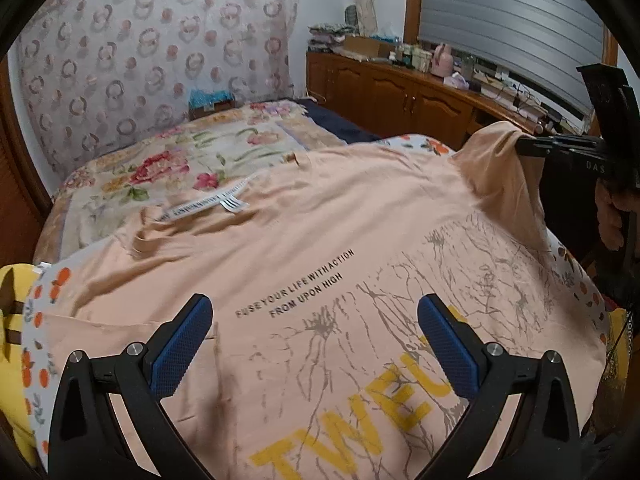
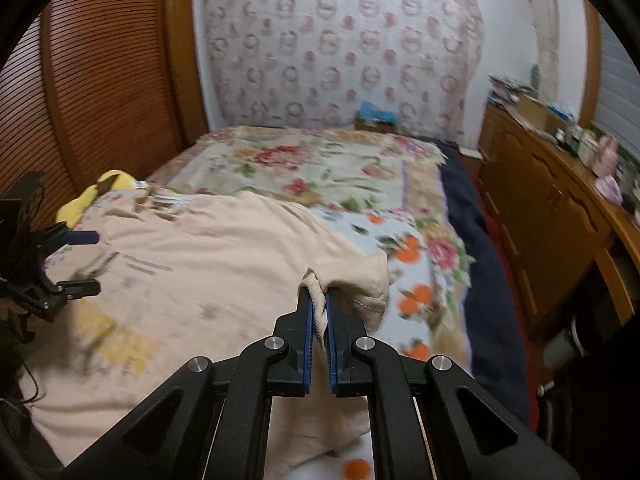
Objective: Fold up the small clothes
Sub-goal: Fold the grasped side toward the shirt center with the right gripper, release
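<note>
A peach T-shirt [image 1: 304,240] with black lettering and yellow letters lies spread on the bed, its neck label toward the headboard. My left gripper [image 1: 316,320] is open and empty, just above the printed part. My right gripper [image 2: 318,300] is shut on the shirt's sleeve [image 2: 356,284] and holds it lifted off the bed. In the left wrist view the right gripper [image 1: 524,146] shows at the far right with the sleeve raised. In the right wrist view the left gripper [image 2: 88,260] shows open at the left over the shirt [image 2: 192,280].
The bed has a floral blanket [image 1: 192,160] and an orange-print sheet [image 2: 416,280]. A yellow plush [image 2: 108,184] lies at the shirt's left. A padded headboard [image 1: 160,52] stands behind. A wooden cabinet [image 1: 400,88] with clutter runs along the right; a slatted wardrobe [image 2: 100,80] stands left.
</note>
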Demonstrator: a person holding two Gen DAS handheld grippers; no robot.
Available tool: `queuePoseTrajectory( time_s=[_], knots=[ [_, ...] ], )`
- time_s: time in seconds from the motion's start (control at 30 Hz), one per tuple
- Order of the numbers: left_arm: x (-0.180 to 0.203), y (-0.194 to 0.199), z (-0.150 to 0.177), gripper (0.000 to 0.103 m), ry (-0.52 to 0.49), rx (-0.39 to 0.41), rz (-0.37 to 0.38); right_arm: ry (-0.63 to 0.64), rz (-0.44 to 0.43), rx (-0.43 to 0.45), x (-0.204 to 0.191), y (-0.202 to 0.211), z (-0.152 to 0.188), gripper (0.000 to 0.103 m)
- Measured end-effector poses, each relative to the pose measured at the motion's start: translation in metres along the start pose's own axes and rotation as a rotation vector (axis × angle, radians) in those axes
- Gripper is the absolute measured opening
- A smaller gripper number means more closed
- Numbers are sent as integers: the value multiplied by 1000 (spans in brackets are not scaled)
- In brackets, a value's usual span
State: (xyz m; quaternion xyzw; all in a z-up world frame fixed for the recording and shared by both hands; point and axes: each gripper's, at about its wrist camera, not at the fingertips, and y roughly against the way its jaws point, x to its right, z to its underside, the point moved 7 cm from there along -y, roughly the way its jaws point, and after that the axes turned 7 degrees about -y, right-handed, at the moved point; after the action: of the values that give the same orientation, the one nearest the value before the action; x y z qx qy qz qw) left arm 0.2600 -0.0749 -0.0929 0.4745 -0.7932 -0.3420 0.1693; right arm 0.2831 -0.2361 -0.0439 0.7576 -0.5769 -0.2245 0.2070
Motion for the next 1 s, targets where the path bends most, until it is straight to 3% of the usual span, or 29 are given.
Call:
queuePoseTrajectory(
  time_s=[0.37, 0.53, 0.63, 1.0],
  knots=[
    [-20, 22, 4, 103, 33, 45, -37, 77, -161, -52, -50, -24, 0, 6],
    [-25, 23, 7, 103, 44, 47, -45, 98, -151, -74, -48, -33, 2, 18],
    [-24, 21, 8, 103, 46, 45, -45, 97, -121, -67, -39, -27, 2, 34],
    [-16, 17, 10, 103, 31, 41, -30, 14, -40, -176, -4, -41, 41, 34]
  ],
)
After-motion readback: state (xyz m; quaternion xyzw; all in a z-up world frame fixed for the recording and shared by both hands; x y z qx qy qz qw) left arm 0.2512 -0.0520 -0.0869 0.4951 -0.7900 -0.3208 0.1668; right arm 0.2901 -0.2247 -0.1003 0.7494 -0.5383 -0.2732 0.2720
